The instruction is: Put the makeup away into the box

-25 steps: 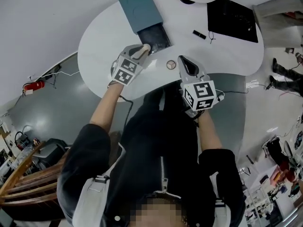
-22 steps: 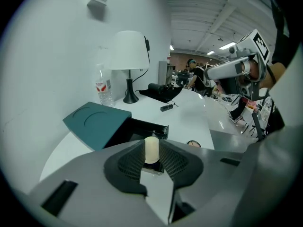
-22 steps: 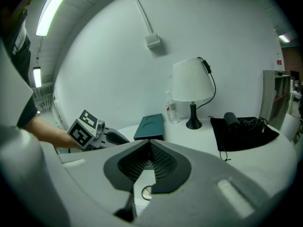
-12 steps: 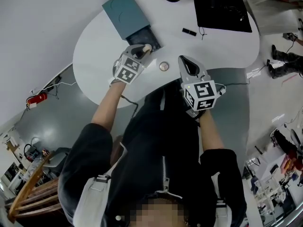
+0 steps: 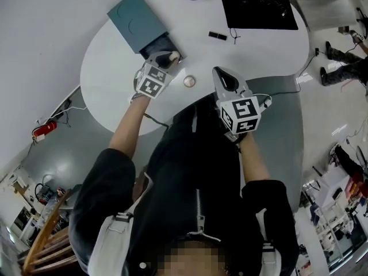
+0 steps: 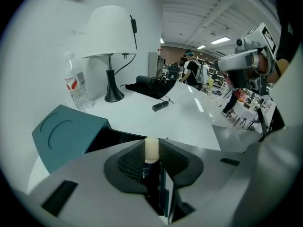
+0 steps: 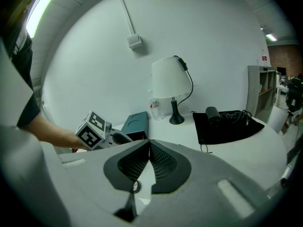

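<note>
Pinching makeup stick (image 6: 151,149), left gripper (image 5: 170,57) near box (image 6: 66,136), right gripper (image 7: 149,142) closed

White rounded table (image 5: 115,79) carried a flat teal box (image 5: 131,19) at far left, its black inner tray (image 5: 160,43) slid out toward the near edge. Behind the box were a clear plastic water bottle (image 6: 75,86) and a white-shaded lamp on a black base (image 6: 110,32). Black cloth mat (image 5: 259,10) with cables sat far right, a short black makeup tube (image 5: 217,35) near it. A small round pale compact (image 5: 189,81) lay by the front edge.
</note>
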Available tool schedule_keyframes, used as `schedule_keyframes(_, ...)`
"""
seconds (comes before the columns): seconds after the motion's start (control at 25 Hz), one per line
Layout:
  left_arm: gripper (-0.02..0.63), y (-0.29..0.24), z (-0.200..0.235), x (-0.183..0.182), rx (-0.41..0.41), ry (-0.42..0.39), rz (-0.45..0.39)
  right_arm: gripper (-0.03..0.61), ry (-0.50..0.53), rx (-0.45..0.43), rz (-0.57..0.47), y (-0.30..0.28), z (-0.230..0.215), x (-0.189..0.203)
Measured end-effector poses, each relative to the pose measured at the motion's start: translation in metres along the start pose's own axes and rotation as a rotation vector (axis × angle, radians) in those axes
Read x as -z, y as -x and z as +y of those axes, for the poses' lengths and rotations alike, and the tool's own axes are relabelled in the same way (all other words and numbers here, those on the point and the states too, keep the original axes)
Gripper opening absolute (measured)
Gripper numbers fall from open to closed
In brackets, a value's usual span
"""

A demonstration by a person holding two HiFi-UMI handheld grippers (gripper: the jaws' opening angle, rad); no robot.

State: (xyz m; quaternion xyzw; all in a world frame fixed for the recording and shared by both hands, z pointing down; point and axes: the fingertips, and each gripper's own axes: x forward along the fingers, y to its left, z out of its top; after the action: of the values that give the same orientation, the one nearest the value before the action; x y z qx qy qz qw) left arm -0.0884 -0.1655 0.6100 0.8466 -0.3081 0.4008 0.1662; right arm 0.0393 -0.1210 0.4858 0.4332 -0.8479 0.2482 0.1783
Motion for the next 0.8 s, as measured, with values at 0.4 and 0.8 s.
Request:
schedule_keyframes(0.4, 0.101, -0.017, 0.000, 0.009, 0.019, 0.018, 0.036, 0.006, -0.014, 0.003, 0.008, -0.003, -0.013, 0.002)
schedule_keyframes(0.8, 0.124, -0.012, -0.002, 0.012, 0.022, 0.026, 0.025, 0.006, -0.010, -0.010, 0.012, -0.008, -0.007, 0.003)
